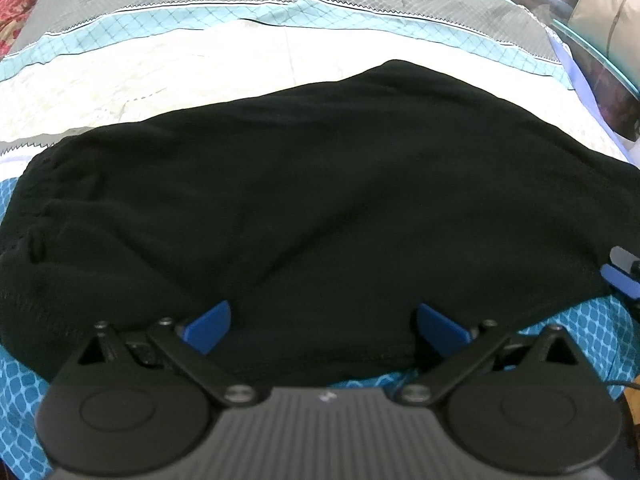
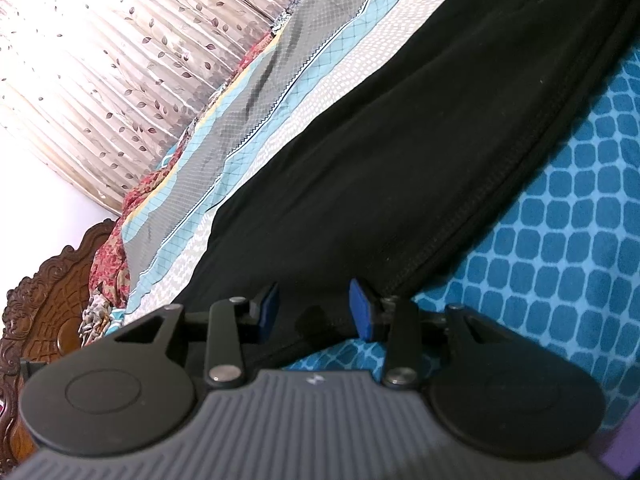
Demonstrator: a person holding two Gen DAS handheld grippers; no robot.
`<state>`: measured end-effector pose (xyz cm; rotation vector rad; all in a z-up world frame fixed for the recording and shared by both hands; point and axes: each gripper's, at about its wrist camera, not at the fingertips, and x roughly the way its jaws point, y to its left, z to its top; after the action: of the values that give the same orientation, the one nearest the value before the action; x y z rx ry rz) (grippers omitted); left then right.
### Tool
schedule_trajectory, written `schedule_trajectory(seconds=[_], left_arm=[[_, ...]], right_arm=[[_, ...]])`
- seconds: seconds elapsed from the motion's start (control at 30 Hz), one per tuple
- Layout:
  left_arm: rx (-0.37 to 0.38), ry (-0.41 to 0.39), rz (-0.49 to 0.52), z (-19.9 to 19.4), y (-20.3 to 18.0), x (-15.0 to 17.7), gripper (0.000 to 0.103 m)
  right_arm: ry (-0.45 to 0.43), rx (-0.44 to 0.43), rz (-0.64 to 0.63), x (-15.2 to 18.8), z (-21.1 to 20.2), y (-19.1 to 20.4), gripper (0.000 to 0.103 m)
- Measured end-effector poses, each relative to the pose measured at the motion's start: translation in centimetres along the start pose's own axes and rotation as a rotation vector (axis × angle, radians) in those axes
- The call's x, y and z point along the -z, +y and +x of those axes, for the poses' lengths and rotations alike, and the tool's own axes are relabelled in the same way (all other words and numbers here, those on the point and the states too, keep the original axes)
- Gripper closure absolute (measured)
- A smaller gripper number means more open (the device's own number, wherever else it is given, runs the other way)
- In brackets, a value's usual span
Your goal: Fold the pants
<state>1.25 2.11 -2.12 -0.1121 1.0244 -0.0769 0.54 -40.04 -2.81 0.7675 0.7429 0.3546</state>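
Black pants [image 1: 320, 200] lie spread flat across the bed. My left gripper [image 1: 324, 326] is open, its blue pads wide apart over the near hem edge of the pants. In the right wrist view the pants [image 2: 400, 152] run diagonally up to the right, with a stitched hem and a zipper pocket at the top. My right gripper [image 2: 314, 308] is open, its blue pads straddling the hem edge without closing on it. The right gripper's blue finger shows at the right edge of the left wrist view [image 1: 622, 280].
The bedsheet [image 1: 240, 64] has white, light blue and grey bands, with a blue tiled pattern [image 2: 560, 220] nearest me. A carved wooden headboard [image 2: 44, 300] and a leaf-print curtain [image 2: 120, 60] stand beyond the bed. A glass table [image 1: 600, 64] is at the right.
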Motion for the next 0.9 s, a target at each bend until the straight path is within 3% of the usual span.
schedule_trajectory(seconds=[0.33,0.67,0.9], left_arm=[[-0.03,0.0,0.041,0.0,-1.1,-0.1,0.0],[0.017,-0.116,0.015,-3.7,-3.0,-0.3,0.003],[0.041,-0.023,0.049,-1.6,-4.9,0.2,0.006]], right_arm=[[-0.008,-0.011,0.003,0.2,-0.3,-0.5,0.061],[-0.013,-0.037,-0.011,0.6,-1.3,-0.9,0.061],[-0.09,-0.018,-0.079,0.6,-3.6,0.6,0.059]])
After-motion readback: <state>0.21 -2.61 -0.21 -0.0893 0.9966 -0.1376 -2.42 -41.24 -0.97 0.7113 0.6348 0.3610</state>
